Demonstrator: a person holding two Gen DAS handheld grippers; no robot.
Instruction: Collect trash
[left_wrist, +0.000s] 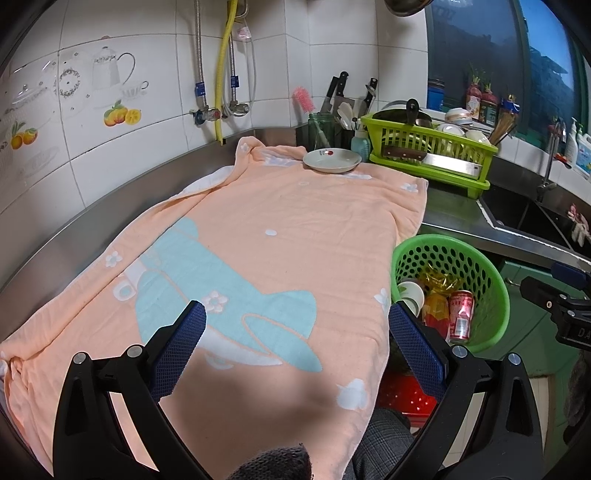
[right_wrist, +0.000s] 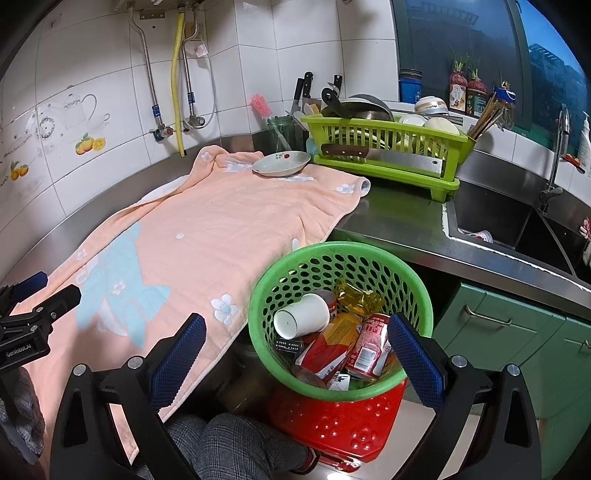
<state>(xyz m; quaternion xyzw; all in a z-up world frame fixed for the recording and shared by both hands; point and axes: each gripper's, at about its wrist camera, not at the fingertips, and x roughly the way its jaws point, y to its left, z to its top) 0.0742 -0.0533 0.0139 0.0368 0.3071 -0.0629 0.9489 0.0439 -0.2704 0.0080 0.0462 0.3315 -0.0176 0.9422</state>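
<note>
A round green perforated basket (right_wrist: 421, 295) (left_wrist: 491, 280) stands on a red stool (right_wrist: 340, 421) beside the counter. It holds a white paper cup (right_wrist: 301, 320), a red can (right_wrist: 367, 349) (left_wrist: 461, 314), a red-and-yellow packet (right_wrist: 332, 343) and a gold wrapper (right_wrist: 356, 293). My right gripper (right_wrist: 295, 358) is open and empty, just above the basket's near rim. My left gripper (left_wrist: 297, 343) is open and empty above the peach towel (left_wrist: 295, 229) (right_wrist: 207, 229), left of the basket.
A small white plate (left_wrist: 331, 159) (right_wrist: 281, 163) lies on the towel's far end. A lime dish rack (left_wrist: 432, 151) (right_wrist: 388, 144) with a cleaver stands behind. The sink (right_wrist: 517, 225) is at right, green cabinets (right_wrist: 509, 325) below. My knee (right_wrist: 236, 443) is under the counter edge.
</note>
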